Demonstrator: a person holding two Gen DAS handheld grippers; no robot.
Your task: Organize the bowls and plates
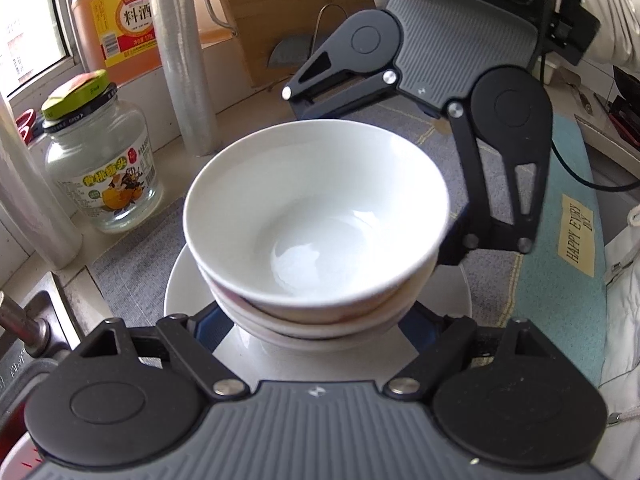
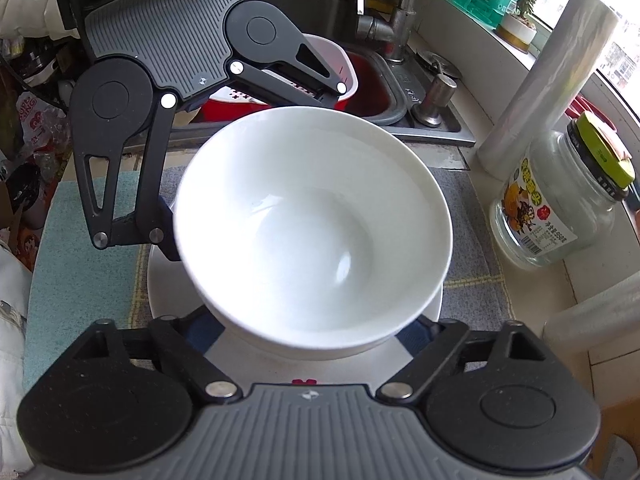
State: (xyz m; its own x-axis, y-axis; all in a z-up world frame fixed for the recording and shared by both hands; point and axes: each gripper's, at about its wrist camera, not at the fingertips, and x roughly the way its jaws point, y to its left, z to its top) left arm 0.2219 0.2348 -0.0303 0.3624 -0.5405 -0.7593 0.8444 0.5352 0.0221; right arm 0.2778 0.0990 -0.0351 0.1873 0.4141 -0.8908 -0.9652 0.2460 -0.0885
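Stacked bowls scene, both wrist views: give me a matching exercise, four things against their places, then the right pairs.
Things:
1. top bowl
2. white plate
3. glass jar
4. red basin

Places:
A. in the sink
B. flat on the grey mat, under the bowls
C. on the counter beside the mat, green-lidded
D. nested in another bowl, between the two hand-held grippers

Pairs: 1-D, 2-B, 3-C, 4-A
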